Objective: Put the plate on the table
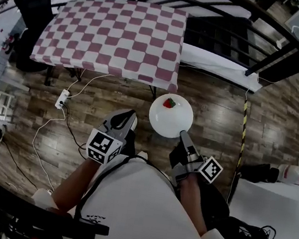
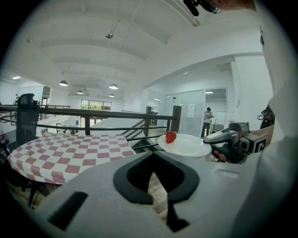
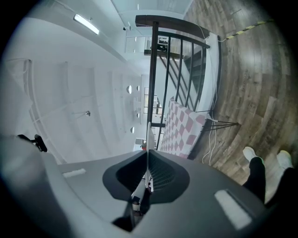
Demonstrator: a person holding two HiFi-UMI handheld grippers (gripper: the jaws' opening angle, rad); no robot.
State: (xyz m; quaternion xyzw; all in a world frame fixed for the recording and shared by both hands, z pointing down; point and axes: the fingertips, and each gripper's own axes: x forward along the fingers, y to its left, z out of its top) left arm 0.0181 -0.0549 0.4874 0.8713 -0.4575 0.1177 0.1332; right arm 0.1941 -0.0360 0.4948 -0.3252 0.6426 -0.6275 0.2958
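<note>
A white plate (image 1: pixel 170 115) with a red strawberry (image 1: pixel 169 103) on it hangs level above the wood floor, short of the table. My right gripper (image 1: pixel 183 133) is shut on the plate's near rim. In the right gripper view the plate (image 3: pixel 148 135) shows edge-on between the jaws. My left gripper (image 1: pixel 122 119) is beside the plate on its left, shut and holding nothing. The left gripper view shows the plate (image 2: pixel 186 145), the strawberry (image 2: pixel 171 137) and the right gripper (image 2: pixel 228 137). Ahead stands the table (image 1: pixel 115 33) under a red-and-white checked cloth.
A black metal railing (image 1: pixel 221 10) runs behind the table. A black chair (image 1: pixel 29 9) stands at the table's left end. A power strip (image 1: pixel 62 99) with cables lies on the floor left of me. A person (image 2: pixel 207 122) stands far off.
</note>
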